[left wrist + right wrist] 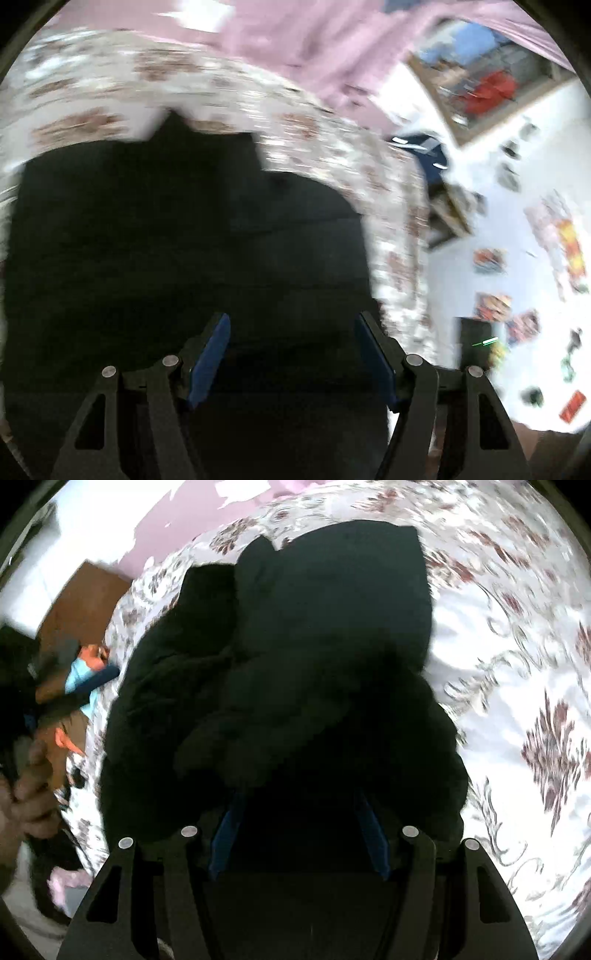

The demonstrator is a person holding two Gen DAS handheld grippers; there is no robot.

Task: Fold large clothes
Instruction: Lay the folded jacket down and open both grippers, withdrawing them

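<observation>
Left wrist: left tool spread, gripping nothing, over dark garment

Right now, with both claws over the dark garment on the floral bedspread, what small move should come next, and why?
Probably lower the right claw and close it on the dark garment. The garment lies bunched on the floral bedspread. Both claws look open with dark cloth showing behind the gap, and whether either grips it can't be confirmed. The left claw view is blurred.
</observation>
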